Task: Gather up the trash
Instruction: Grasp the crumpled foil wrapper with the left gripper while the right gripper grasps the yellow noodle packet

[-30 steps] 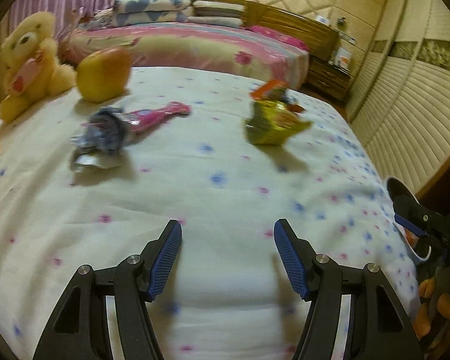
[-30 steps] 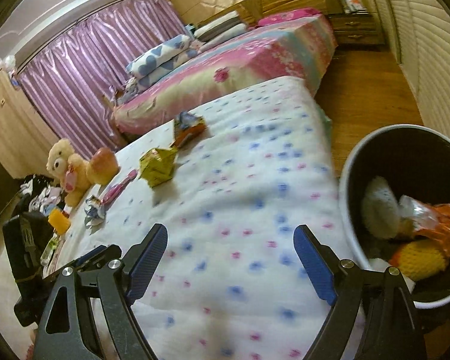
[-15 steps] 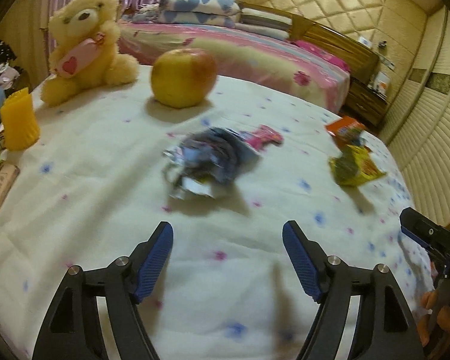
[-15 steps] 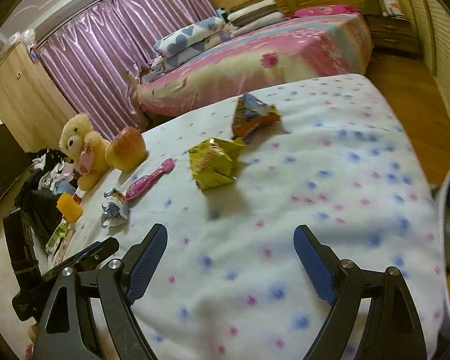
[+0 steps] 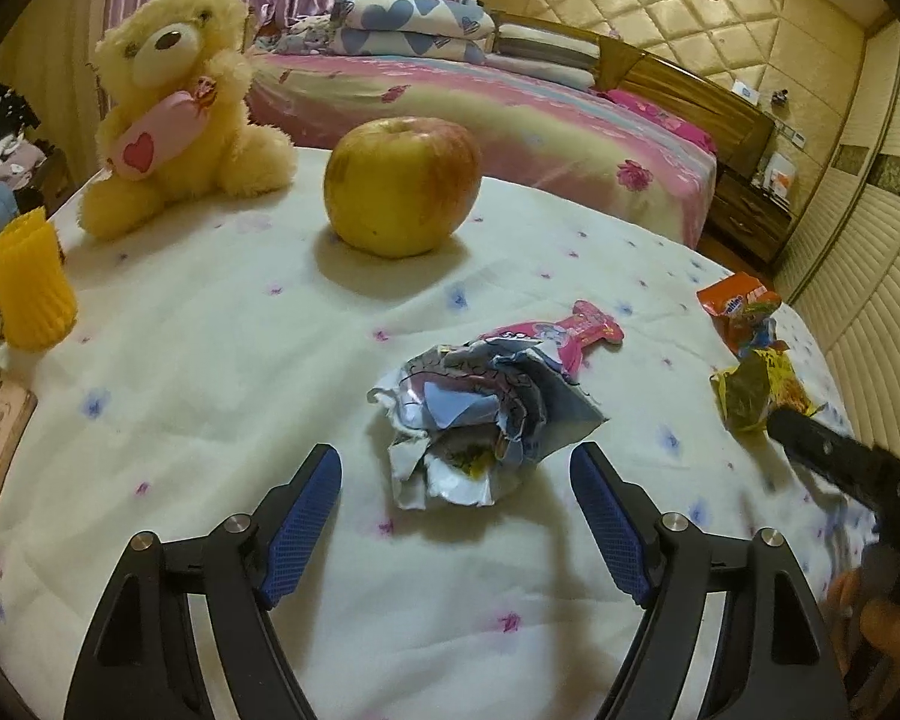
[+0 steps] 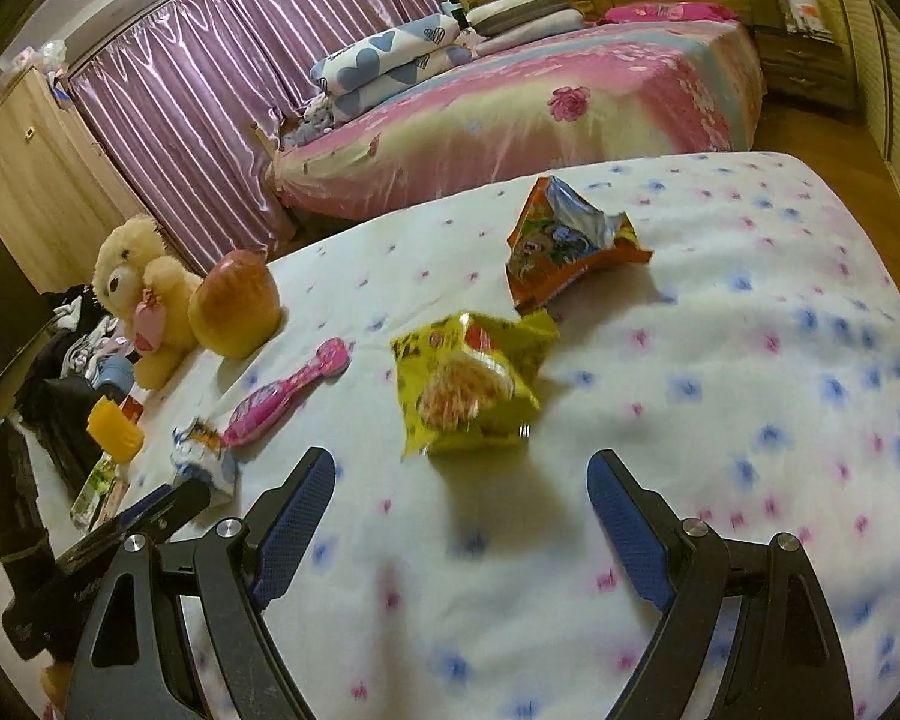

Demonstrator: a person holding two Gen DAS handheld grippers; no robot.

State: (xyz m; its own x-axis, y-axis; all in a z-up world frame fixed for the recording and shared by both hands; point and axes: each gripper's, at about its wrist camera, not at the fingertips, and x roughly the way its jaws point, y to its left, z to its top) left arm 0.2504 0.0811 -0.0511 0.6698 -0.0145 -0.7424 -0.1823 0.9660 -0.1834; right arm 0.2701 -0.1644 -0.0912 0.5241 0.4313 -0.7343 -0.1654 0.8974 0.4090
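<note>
Both grippers have swung away from the bin toward the litter on the table (image 5: 222,360). Left gripper (image 5: 456,516), jaws just widened and holding nothing, now frames the crumpled wrapper (image 5: 480,420), presumably to straddle it. Right gripper (image 6: 461,519), jaws wide and bare, faces the yellow packet (image 6: 474,384) just ahead. Beyond that packet lies the orange packet (image 6: 570,252) (clearer here than in the left view, which alone shows the wrapper whole).

A home bedroom: made bed (image 6: 510,114), pillows (image 5: 414,24), curtains (image 6: 198,102).
</note>
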